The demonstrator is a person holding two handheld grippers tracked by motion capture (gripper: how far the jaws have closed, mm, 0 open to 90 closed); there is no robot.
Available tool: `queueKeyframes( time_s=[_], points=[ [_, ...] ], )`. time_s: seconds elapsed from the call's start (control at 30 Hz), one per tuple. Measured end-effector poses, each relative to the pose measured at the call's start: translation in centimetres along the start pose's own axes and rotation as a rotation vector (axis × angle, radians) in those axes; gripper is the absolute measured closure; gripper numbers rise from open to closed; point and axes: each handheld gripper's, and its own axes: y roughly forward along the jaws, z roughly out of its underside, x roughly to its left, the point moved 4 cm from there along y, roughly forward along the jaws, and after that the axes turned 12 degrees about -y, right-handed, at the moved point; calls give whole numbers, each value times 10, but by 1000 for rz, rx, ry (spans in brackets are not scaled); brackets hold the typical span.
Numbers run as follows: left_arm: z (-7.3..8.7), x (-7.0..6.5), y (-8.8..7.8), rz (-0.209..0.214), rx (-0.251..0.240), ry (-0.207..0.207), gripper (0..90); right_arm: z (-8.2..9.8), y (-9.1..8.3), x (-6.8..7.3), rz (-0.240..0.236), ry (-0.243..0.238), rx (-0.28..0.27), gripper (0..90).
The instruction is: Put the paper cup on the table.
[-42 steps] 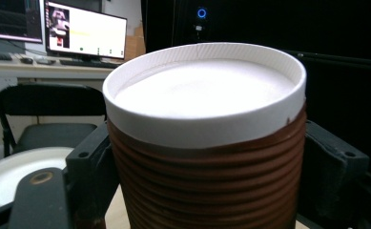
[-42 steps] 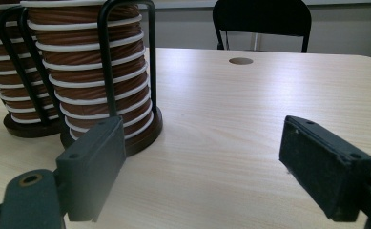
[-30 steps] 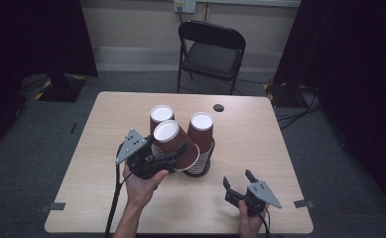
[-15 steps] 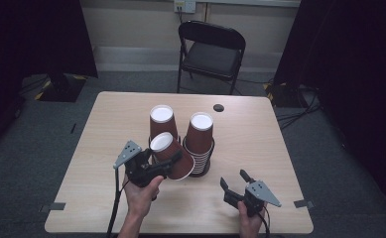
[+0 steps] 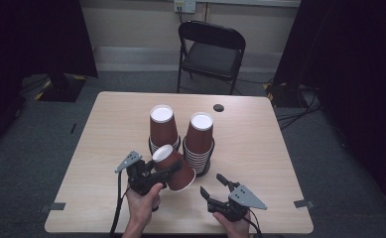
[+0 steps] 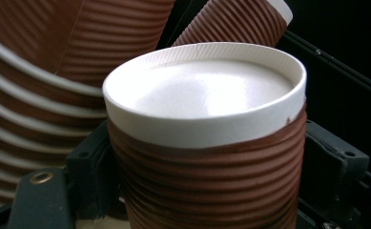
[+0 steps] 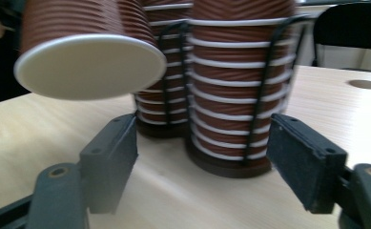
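My left gripper (image 5: 166, 170) is shut on a brown ribbed paper cup (image 5: 173, 166), held tilted just above the table with its white base up and left. Its pads (image 6: 95, 167) press the cup's (image 6: 207, 143) ribbed sides. Behind it stand two stacks of upturned brown cups in black wire holders, the left stack (image 5: 161, 126) and the right stack (image 5: 200, 136). My right gripper (image 5: 212, 184) rests near the front edge. Its jaws have just been closing a little, still wide apart with nothing between them (image 7: 204, 162). It faces the held cup (image 7: 87, 62) and the stacks (image 7: 235, 95).
The wooden table (image 5: 280, 148) has a round dark hole (image 5: 219, 107) at the back. A black folding chair (image 5: 211, 49) stands beyond the far edge. Dark curtains hang on both sides. Grey tape marks lie on the carpet by the front corners.
The left gripper has come down and nearer the front edge with the cup, which now tilts lower in front of the stacks. The right gripper has shifted slightly left.
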Motion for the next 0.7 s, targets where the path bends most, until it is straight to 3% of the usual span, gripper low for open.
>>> queueKeyframes(
  time_s=[0.27,0.33,0.43,0.47,0.7],
  points=[
    [8,10,-7,41,9,-80,190,-7,4,12,-64,8,-23,308],
    [10,16,-7,67,13,-133,190,-11,7,15,-67,-7,-27,312],
    [13,20,-8,59,3,-149,190,-12,10,17,-71,-18,-28,316],
    [14,21,-8,61,8,-151,190,-13,12,20,-105,-19,-41,333],
    [20,23,-10,54,13,-162,191,-16,15,25,-150,-17,-69,408]
  ],
)
